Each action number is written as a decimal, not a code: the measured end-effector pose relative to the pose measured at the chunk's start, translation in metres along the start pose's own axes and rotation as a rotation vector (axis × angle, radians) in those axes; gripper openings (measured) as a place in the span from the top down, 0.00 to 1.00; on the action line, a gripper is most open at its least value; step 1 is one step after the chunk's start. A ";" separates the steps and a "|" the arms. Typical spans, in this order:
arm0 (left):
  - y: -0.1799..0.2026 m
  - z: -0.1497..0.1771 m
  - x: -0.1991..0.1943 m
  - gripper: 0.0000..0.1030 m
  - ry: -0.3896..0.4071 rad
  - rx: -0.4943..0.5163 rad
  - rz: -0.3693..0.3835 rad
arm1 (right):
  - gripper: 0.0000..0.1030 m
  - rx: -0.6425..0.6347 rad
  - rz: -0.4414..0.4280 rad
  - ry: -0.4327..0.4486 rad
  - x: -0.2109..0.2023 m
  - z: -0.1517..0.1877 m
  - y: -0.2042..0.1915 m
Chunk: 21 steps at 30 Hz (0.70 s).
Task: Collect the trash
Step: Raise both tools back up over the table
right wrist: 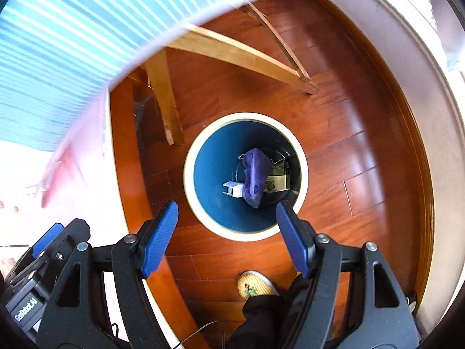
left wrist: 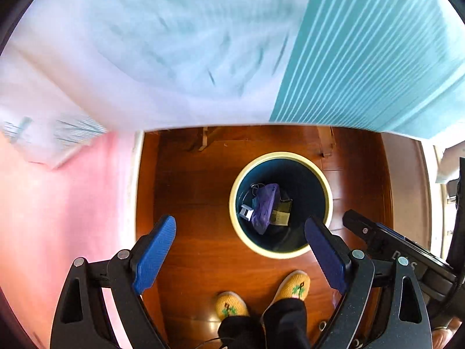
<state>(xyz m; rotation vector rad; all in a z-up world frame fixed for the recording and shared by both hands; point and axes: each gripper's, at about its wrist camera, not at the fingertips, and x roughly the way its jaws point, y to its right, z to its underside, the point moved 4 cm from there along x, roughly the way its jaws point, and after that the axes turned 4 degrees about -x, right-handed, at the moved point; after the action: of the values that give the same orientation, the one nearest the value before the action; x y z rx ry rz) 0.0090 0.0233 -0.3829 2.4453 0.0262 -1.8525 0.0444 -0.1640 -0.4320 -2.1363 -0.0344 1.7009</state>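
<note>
Both grippers point steeply down over the bin. The left gripper and right gripper stand wide open, empty; purple bag lies below, beyond their fingertips.

Left tool jaws wide, empty, right tool likewise

White lettering "EanRobot.AI" runs along the black body of the left claw; nothing else reads clearly
</note>
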 end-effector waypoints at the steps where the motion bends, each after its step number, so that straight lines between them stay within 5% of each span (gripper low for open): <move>1: -0.001 0.000 -0.011 0.11 0.001 0.004 -0.003 | 0.34 -0.003 -0.001 0.001 -0.012 0.001 -0.004; 12: 0.000 -0.015 -0.170 0.11 0.122 0.041 0.034 | 0.34 -0.086 -0.051 0.068 -0.161 0.017 -0.065; 21: 0.013 -0.033 -0.289 0.11 0.277 0.107 0.072 | 0.34 -0.133 -0.087 0.205 -0.268 0.022 -0.101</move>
<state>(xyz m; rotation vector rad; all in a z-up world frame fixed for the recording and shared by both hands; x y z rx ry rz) -0.0374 0.0210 -0.0954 2.7165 -0.1470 -1.5116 -0.0218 -0.1363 -0.1533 -2.3594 -0.1847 1.4611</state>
